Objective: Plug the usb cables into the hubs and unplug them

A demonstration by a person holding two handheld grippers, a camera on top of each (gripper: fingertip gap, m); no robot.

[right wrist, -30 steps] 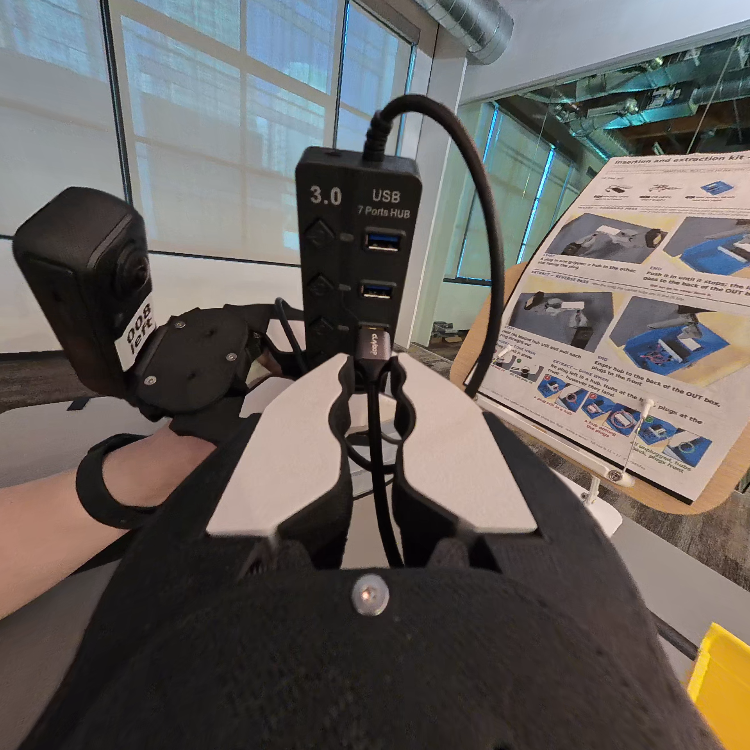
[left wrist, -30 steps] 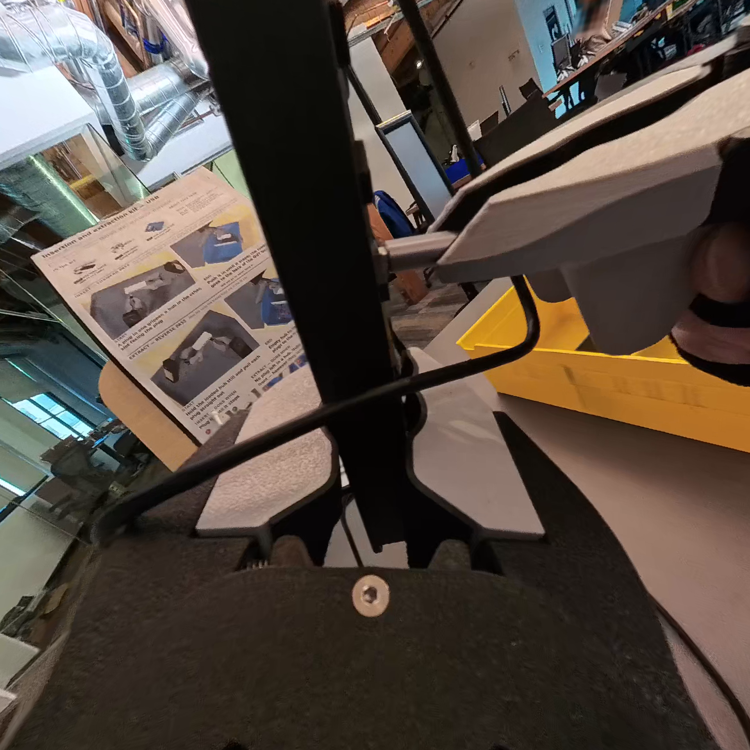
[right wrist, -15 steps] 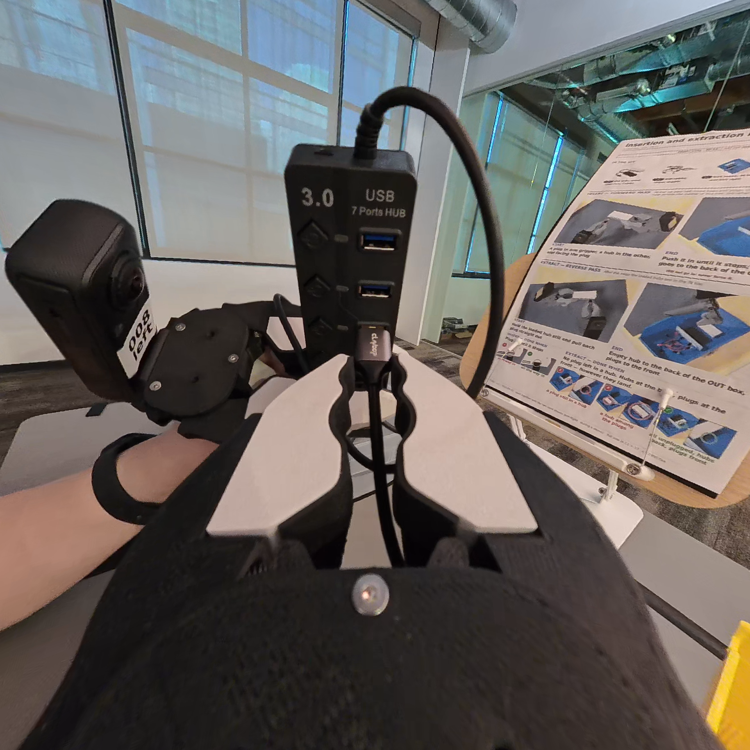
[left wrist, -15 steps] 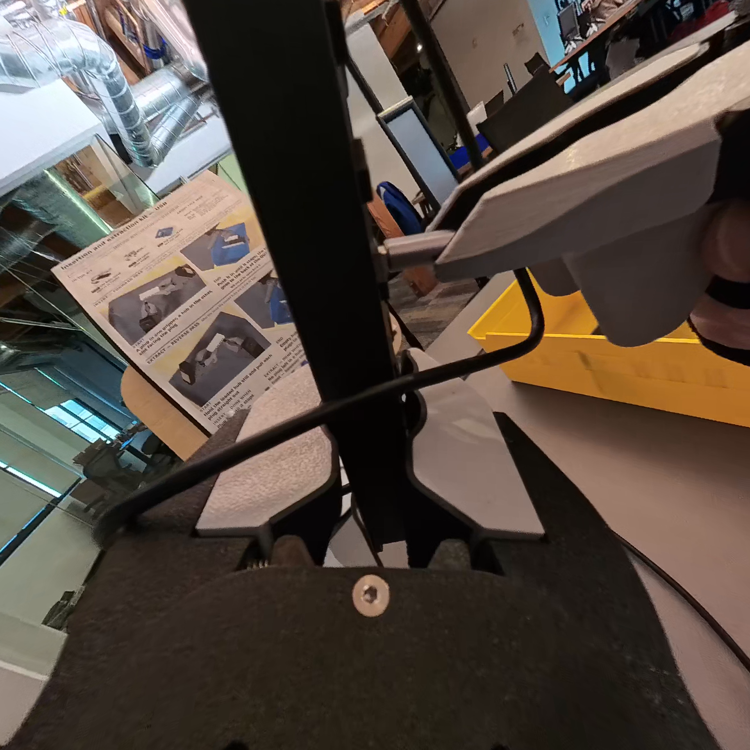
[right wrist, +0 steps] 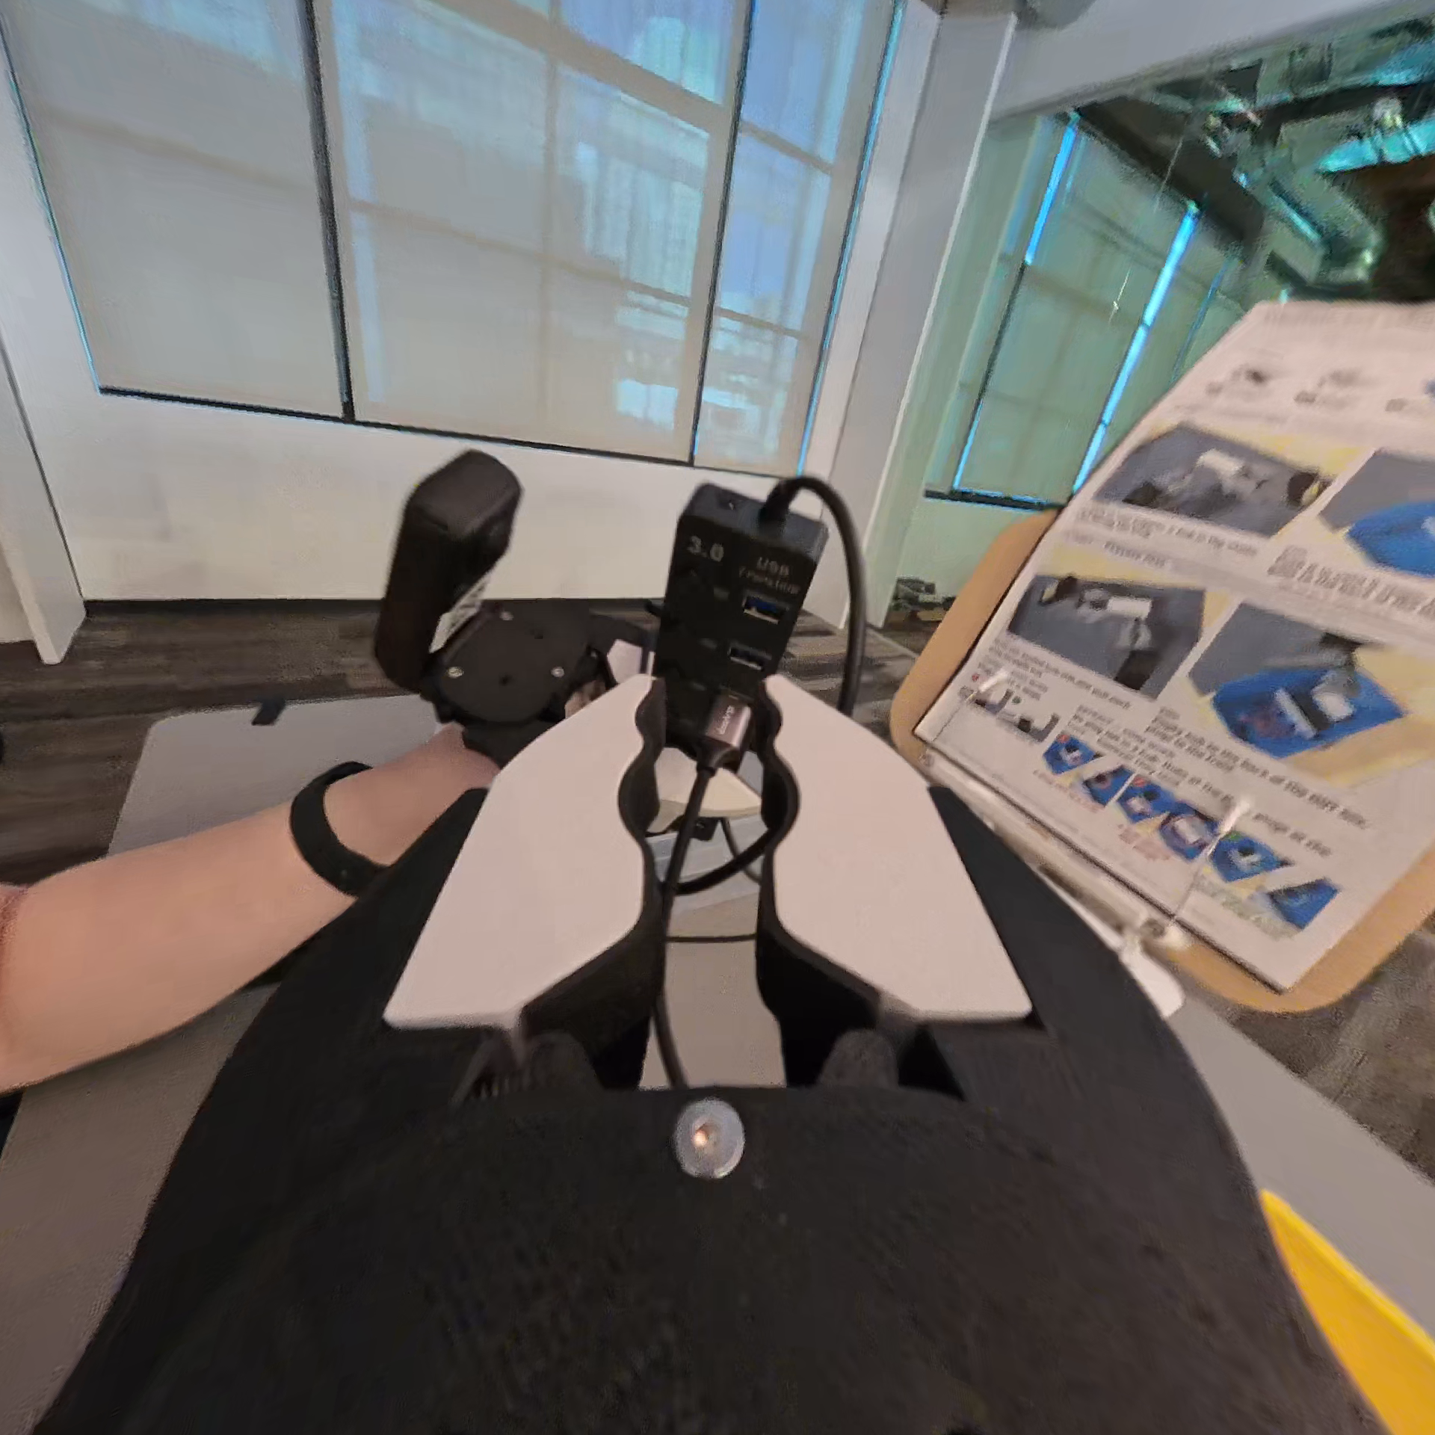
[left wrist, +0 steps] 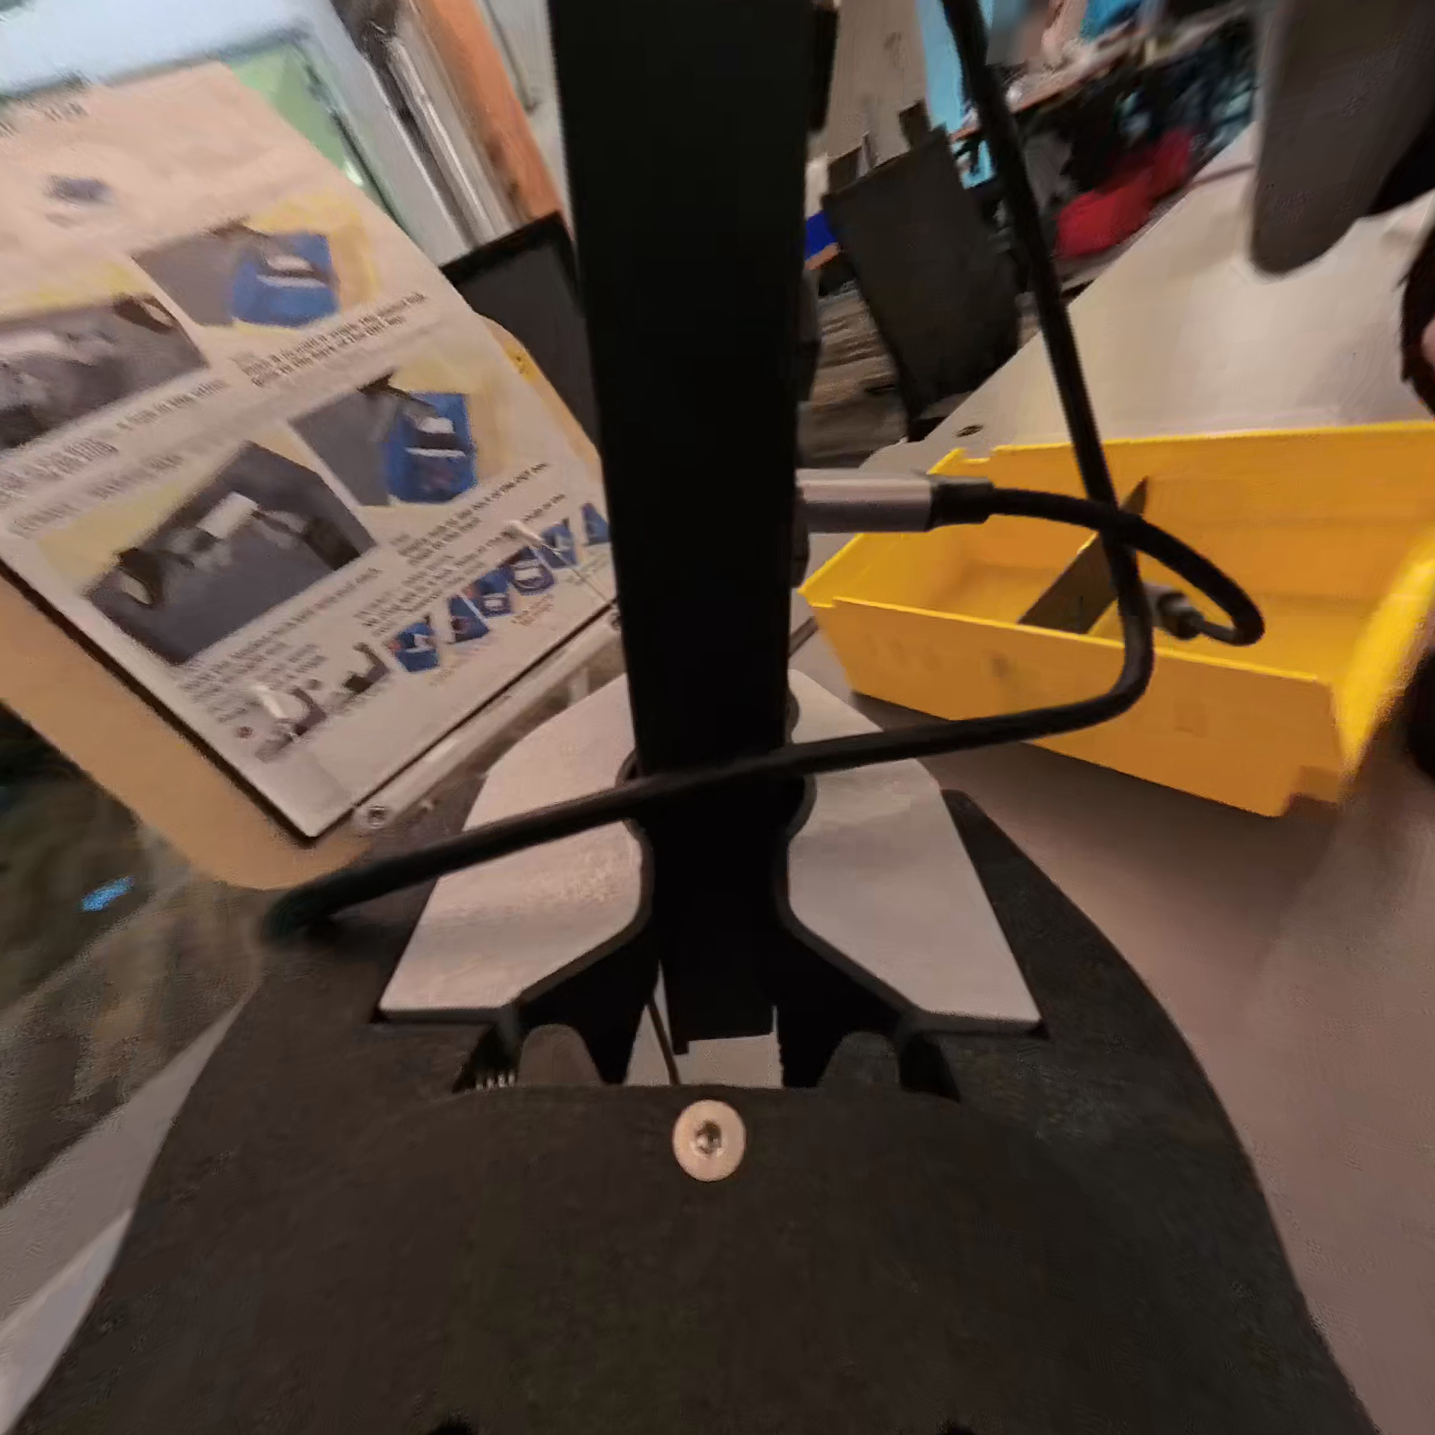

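The right claw (right wrist: 707, 722) has let go of the plug (right wrist: 726, 718) and backed away with fingers apart. Plug stays seated in the hub (left wrist: 683, 388), gripped upright by the left claw (left wrist: 710, 784) above the counter (left wrist: 1165, 893); insertion looks complete.

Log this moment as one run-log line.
left hand-held gripper: shut on hub | right hand-held gripper: open, off plug | plug: in hub | bin: right
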